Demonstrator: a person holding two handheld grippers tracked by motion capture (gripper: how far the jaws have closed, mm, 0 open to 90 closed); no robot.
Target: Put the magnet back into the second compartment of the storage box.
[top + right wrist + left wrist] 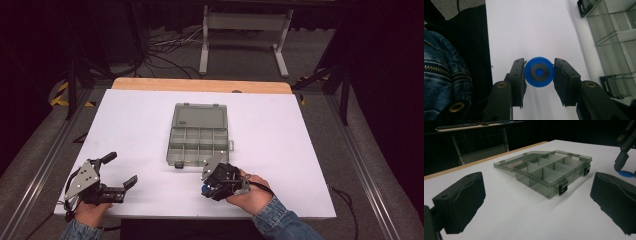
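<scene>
A blue disc (539, 72) with a dark ring in its middle lies flat on the white table, near the front edge. My right gripper (539, 75) points down over it, and both pads touch the disc's sides. The left gripper view shows the disc (625, 173) as a blue sliver under that gripper. A smoky clear compartment box (197, 135) sits mid-table with its lid folded back flat; its compartments (551, 170) look empty. At the front left my left gripper (120, 169) is open and holds nothing, and it points toward the box.
The white table top (280, 130) has a wooden strip along its far edge (200, 85). The box's black latches (563, 187) face the front. A denim sleeve (439, 67) and the table's near edge lie close behind the right gripper. Cables and a white stand (245, 30) are on the floor beyond.
</scene>
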